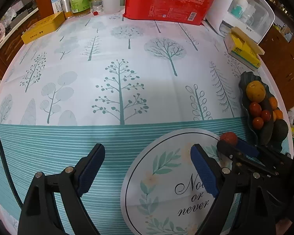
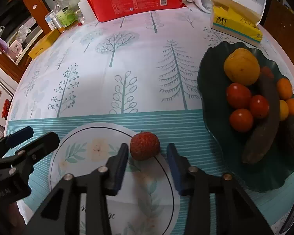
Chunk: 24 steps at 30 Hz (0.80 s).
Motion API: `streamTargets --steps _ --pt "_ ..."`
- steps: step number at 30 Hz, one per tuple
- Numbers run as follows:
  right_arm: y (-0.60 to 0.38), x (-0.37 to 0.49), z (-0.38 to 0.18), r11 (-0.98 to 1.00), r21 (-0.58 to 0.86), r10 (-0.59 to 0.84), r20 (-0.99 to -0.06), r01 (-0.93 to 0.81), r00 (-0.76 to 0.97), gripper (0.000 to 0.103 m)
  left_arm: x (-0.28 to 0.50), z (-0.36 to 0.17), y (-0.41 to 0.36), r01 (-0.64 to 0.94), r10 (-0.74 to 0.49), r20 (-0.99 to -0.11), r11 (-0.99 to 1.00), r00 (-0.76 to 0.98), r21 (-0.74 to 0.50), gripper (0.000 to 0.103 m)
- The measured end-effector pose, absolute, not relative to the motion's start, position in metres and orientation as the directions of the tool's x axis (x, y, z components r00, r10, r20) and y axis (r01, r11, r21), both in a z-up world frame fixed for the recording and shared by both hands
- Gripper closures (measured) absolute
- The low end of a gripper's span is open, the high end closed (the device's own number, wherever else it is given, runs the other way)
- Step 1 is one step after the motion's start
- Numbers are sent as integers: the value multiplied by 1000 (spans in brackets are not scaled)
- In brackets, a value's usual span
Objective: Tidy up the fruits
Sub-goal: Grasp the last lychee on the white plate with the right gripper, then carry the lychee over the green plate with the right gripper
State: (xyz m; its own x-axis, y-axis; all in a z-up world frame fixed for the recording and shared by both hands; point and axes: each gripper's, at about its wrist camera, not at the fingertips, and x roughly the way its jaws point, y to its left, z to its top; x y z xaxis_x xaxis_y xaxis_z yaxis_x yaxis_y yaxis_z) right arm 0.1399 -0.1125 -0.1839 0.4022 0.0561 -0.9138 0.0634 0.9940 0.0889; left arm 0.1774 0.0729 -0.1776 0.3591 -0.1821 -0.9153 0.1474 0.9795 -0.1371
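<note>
Item: lychee [image 2: 145,145], one loose fruit, round, red, rough-skinned, short stem upward; lies on the tablecloth [image 2: 127,58] near the table's front edge, apart from the dark fruit plate [image 2: 209,129] by the right edge. Right gripper [image 2: 147,166]: jaws straddle the lychee, not yet pinching. Left gripper [image 1: 147,168]: jaws spread, empty. Step judged: grasping; next calls for closing gently, then lifting toward the plate.

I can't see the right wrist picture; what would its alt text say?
A small red bumpy fruit lies on the tree-print tablecloth between the open blue pads of the right tool, touching the left pad only. To the right, a dark green dish holds tomatoes, oranges and dark fruit.
</note>
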Motion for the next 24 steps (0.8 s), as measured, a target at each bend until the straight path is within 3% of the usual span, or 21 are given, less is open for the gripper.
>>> streamTargets --steps 2,16,24 --pt "-112 141 -184 995 77 48 -914 56 404 72 176 -177 73 143 -178 -916 981 360 -134 15" --pt "-111 131 -182 995 93 74 -919 29 387 73 161 -166 75 93 -140 -926 989 351 -114 15" --pt "-115 107 -163 993 122 111 -900 -2 421 73 140 -147 64 91 -104 -920 993 377 -75 7"
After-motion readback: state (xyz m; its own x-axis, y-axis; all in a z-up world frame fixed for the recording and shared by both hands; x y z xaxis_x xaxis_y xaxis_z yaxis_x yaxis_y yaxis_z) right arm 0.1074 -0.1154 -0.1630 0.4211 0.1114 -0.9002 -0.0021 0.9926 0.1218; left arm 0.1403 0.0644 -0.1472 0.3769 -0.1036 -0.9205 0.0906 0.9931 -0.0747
